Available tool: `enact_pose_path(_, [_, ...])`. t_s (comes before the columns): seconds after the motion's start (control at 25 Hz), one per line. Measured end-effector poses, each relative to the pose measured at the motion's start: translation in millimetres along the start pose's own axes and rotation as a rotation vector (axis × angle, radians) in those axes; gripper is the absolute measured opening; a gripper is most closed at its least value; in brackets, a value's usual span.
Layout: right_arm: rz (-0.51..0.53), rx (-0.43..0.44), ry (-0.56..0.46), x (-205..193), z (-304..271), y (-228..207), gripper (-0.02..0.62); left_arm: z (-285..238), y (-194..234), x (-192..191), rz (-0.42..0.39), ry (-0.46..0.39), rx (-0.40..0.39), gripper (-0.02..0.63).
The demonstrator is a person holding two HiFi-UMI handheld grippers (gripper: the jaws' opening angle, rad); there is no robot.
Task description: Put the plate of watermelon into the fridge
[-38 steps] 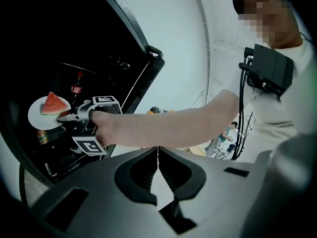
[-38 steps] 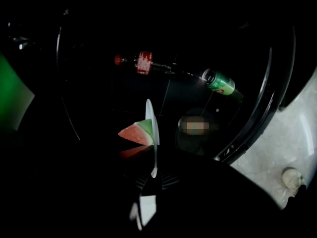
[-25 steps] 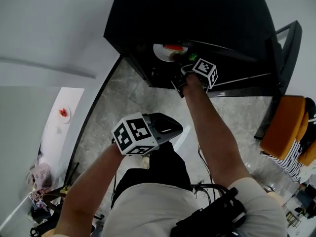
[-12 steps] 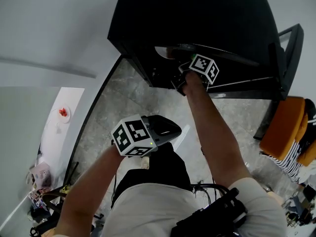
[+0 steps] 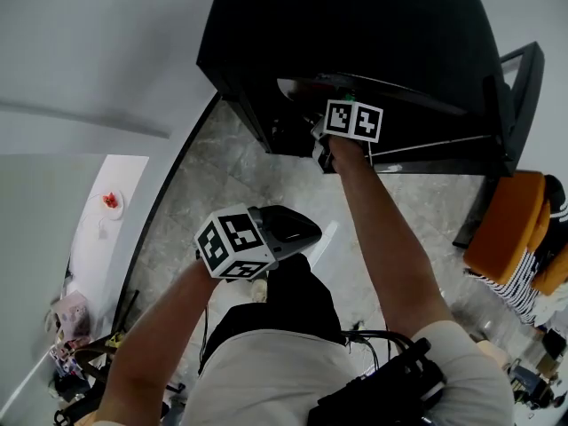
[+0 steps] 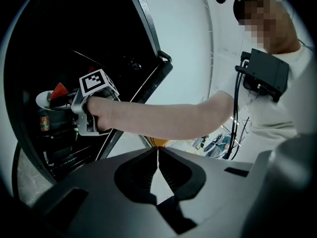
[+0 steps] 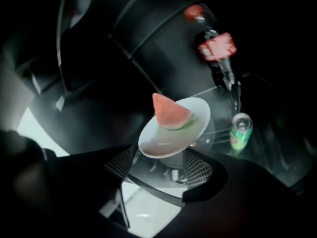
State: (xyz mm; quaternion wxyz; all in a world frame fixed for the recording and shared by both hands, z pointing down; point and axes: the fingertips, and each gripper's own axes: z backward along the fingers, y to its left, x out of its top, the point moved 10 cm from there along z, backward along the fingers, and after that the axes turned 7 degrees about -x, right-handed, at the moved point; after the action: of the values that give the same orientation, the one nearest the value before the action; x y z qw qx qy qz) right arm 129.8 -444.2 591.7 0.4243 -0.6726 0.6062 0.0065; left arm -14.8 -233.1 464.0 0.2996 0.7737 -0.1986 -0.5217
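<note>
A white plate (image 7: 173,130) with a red watermelon wedge (image 7: 171,112) rests on a glass shelf inside the dark fridge (image 5: 355,25). My right gripper (image 7: 159,165) reaches into the fridge. Its jaws are opening, with the plate's near rim between the mesh pads and no pad pressing on it. In the head view only the plate's edge (image 5: 297,87) shows beyond the right gripper (image 5: 324,114). The left gripper view shows the plate (image 6: 44,99) ahead of the right gripper (image 6: 74,105). My left gripper (image 6: 158,162) is shut and empty, held low by the person's waist (image 5: 311,231).
On the same shelf, right of the plate, stand a green can (image 7: 240,131) and a cola bottle (image 7: 218,51). The fridge door (image 5: 510,96) hangs open at the right. An orange chair (image 5: 510,229) stands beside it. A white table (image 5: 102,238) lies far left.
The right gripper has pushed deeper into the fridge and its marker cube has turned. The plate and watermelon have slid almost out of sight in the head view. The left gripper drifted slightly left.
</note>
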Motion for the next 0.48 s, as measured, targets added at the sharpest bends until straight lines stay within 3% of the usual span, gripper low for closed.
enact_pose_path(0.28, [0.361, -0.152, 0.053, -9, -5, 13, 0.304, 1, 0, -5, 0.007, -0.006, -0.005, 0.015])
enact_pose_path(0.48, [0.527, -0.25, 0.108, -13, -7, 22, 0.302, 3, -3, -8, 0.008, -0.01, -0.002, 0.017])
